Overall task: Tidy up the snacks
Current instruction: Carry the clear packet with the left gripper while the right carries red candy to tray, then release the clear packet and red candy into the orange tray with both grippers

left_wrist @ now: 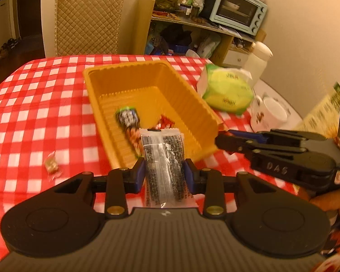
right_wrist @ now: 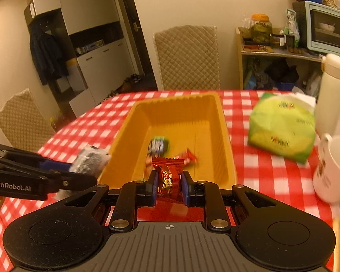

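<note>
left gripper [left_wrist: 164, 173]: jaws clamped on a black-and-clear snack packet [left_wrist: 163, 158], blue pads pressing both long edges; packet sticks forward past the fingertips, near the close end of the tray
right gripper [right_wrist: 168, 184]: jaws clenched tight on a red foil snack [right_wrist: 168, 176], held just over the near rim of the tray
tray [left_wrist: 188, 97]: orange ribbed plastic bin, on the red-white checked tablecloth [left_wrist: 34, 117], open top
inside tray: one dark blue-green wrapped snack [left_wrist: 128, 117] lying on the floor, plus a red wrapped piece [right_wrist: 189, 156] beside it; blurry, so maybe more than one red piece
loose candy [left_wrist: 51, 165]: small clear-wrapped piece on the cloth, left of the tray, apart from it
green bag [left_wrist: 226, 90]: yellow-green packet on the table right of the tray, not touching it
white mug [right_wrist: 333, 172]: right of the green bag, near table edge
white bottle [right_wrist: 331, 95]: upright behind the mug
background: quilted chair [right_wrist: 188, 56] across the table, blue toaster oven [left_wrist: 238, 9] on a cluttered shelf
grippers: side by side, both at the tray's near end
</note>
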Demonstrator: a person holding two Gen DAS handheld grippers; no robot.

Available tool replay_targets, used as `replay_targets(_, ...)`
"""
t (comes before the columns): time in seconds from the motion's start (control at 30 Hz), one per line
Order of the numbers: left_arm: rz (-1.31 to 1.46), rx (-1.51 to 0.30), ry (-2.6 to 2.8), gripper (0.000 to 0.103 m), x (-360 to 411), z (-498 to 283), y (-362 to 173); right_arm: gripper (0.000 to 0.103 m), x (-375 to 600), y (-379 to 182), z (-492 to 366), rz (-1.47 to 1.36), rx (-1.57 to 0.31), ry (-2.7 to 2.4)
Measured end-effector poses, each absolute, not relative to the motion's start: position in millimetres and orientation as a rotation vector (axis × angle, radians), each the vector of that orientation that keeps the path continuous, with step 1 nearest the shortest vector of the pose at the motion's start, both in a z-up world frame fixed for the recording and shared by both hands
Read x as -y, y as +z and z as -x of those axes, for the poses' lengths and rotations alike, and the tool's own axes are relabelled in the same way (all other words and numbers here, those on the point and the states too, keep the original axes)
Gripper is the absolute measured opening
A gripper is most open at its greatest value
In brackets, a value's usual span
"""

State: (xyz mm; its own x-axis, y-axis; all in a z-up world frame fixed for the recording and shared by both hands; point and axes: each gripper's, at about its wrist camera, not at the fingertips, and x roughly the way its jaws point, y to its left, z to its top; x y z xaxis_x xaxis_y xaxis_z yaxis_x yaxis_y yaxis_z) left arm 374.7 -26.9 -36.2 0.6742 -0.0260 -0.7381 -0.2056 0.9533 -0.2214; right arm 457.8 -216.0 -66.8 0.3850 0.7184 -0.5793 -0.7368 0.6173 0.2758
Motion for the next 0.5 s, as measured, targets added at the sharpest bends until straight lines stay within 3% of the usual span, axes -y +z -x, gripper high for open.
replay_targets(0.5,0.311,-0.847,0.228,0.033,-3.3,-483.9,-51.6,0.022,168.8,-84.0,-540.5,0.000,-0.772,0.892)
